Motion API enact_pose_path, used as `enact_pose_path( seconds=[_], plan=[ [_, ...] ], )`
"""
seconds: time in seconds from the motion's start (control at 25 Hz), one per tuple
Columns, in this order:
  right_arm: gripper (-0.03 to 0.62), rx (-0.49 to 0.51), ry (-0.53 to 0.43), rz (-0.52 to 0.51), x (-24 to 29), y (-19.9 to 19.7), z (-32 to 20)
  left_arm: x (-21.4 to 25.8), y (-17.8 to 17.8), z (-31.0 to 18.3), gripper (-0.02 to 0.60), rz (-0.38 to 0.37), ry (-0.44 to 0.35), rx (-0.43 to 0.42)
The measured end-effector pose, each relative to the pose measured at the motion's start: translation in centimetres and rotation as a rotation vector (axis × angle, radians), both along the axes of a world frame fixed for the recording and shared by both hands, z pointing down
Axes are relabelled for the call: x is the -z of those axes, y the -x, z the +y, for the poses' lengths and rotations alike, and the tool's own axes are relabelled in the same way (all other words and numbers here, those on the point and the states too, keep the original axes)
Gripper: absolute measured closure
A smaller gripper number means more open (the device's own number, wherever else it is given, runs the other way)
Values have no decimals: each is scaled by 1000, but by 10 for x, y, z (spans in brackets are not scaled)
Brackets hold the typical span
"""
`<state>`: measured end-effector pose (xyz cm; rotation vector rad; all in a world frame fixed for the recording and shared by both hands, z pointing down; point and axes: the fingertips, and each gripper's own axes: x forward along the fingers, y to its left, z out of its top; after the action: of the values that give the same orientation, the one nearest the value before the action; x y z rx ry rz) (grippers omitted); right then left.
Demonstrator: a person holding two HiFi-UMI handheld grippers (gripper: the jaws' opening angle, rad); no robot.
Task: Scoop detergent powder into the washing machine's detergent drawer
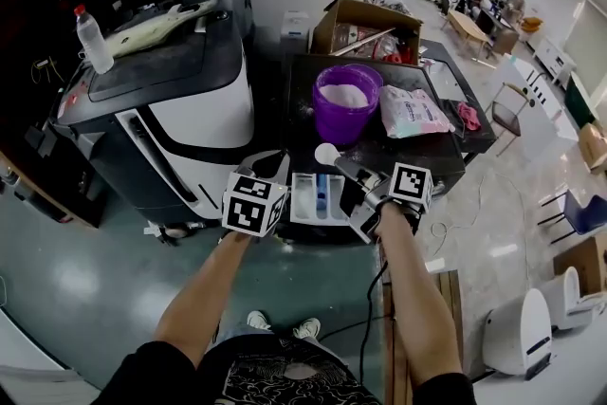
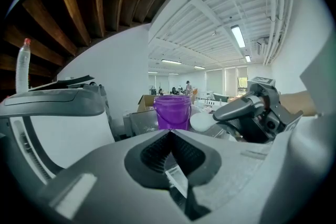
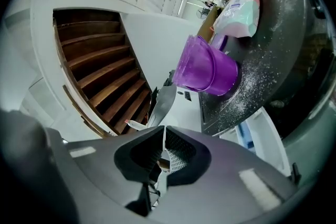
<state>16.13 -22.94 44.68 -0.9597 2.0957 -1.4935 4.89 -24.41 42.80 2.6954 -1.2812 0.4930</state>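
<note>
The white detergent drawer (image 1: pixel 305 199) with a blue compartment stands pulled out from the dark washing machine (image 1: pixel 441 156); it also shows in the right gripper view (image 3: pixel 260 136). On top of the machine sits a purple bucket (image 1: pixel 347 104) (image 2: pixel 171 112) (image 3: pixel 207 68) holding white powder. My right gripper (image 1: pixel 365 180) (image 3: pixel 163 136) is shut on the grey handle of a scoop (image 1: pixel 329 155) (image 2: pixel 205 121). Its white bowl hangs over the machine's front edge, just behind the drawer. My left gripper (image 1: pixel 273 171) (image 2: pixel 170 134) is shut and empty, left of the drawer.
A detergent bag (image 1: pixel 413 112) (image 3: pixel 241 8) and a pink cloth (image 1: pixel 468 116) lie on the machine top, which is dusted with spilled powder. A white and black machine (image 1: pixel 180 109) with a bottle (image 1: pixel 93 38) stands at the left. A cardboard box (image 1: pixel 365 28) is behind.
</note>
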Motion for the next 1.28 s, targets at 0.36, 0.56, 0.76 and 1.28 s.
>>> enact_pose_path(
  seconds=[0.36, 0.56, 0.76, 1.28],
  plan=[
    [559, 8, 46, 46, -28, 14, 7, -18, 19, 3, 581, 11, 42, -20],
    [559, 30, 62, 98, -40, 16, 11, -24, 23, 6, 580, 10, 54, -27],
    [559, 49, 87, 118, -54, 18, 11, -33, 25, 8, 581, -3, 70, -33],
    [559, 157, 90, 364, -94, 26, 7, -57, 24, 5, 581, -19, 111, -32]
  ],
)
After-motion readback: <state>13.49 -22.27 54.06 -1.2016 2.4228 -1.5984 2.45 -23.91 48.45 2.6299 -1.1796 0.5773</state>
